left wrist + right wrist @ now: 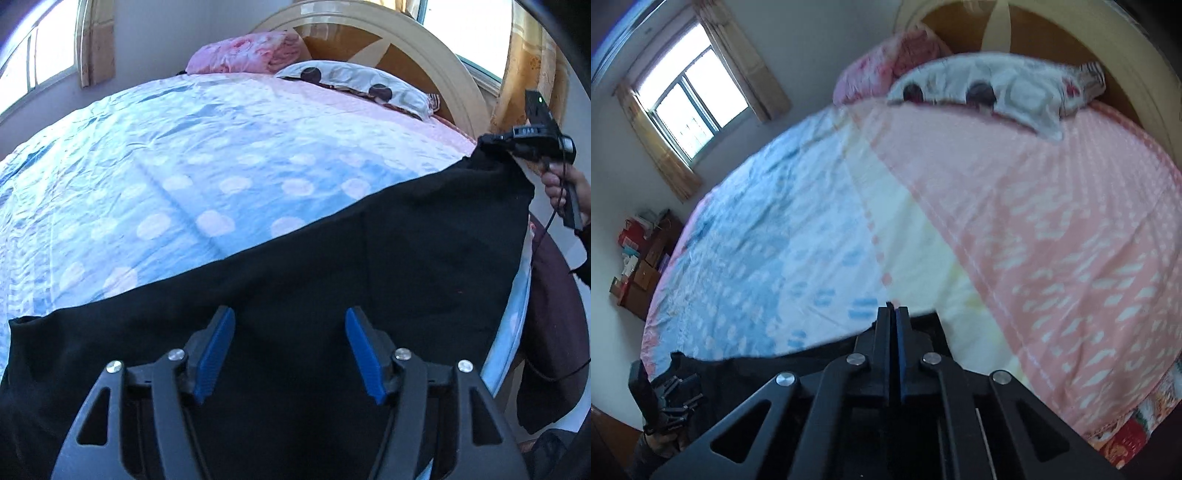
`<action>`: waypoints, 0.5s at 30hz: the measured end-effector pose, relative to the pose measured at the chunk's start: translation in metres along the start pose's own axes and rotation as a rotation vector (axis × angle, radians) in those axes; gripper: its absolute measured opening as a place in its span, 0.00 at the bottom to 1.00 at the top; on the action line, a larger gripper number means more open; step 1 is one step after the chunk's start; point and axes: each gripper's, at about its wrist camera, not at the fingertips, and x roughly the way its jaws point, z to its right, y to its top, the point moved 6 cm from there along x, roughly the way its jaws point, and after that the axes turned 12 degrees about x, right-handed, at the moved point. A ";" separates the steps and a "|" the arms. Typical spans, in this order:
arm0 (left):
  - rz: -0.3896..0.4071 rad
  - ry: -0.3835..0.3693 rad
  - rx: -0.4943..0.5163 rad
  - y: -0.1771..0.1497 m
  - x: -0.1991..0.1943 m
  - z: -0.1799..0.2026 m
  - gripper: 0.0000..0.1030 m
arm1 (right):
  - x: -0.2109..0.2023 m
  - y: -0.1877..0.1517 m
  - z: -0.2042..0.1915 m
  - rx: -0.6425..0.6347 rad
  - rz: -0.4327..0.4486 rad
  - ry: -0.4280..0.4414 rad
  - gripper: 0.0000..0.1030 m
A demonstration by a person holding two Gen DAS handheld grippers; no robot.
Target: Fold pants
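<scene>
Black pants (pixel 332 266) lie stretched across the near edge of the bed (pixel 184 166). My left gripper (pixel 290 350) is open, its blue pads (pixel 218 354) spread apart just above the dark cloth. My right gripper (pixel 491 142) shows at the pants' far right corner, pinching the cloth and lifting it. In the right wrist view the right gripper (pixel 894 314) has its jaws pressed together, with black cloth (pixel 812 354) spreading from under them. The left gripper (pixel 676 391) shows at the lower left, over the pants' other end.
The bed has a blue, cream and pink cover (pixel 923 221), a white pillow (pixel 997 88) and a pink folded quilt (pixel 255 51) by the wooden headboard (pixel 406 48). A window (pixel 690 99) and a cluttered cabinet (pixel 642 258) stand on the far side.
</scene>
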 end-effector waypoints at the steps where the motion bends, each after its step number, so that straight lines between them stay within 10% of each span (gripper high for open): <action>1: 0.001 0.005 0.006 -0.001 0.001 0.000 0.64 | 0.000 0.001 -0.001 -0.001 0.003 -0.004 0.02; 10: 0.041 0.045 -0.002 -0.003 -0.001 0.001 0.64 | -0.008 0.015 0.016 0.044 0.074 -0.040 0.02; 15: 0.036 0.084 0.051 -0.003 0.003 0.009 0.69 | 0.025 0.002 0.031 0.033 -0.045 -0.083 0.03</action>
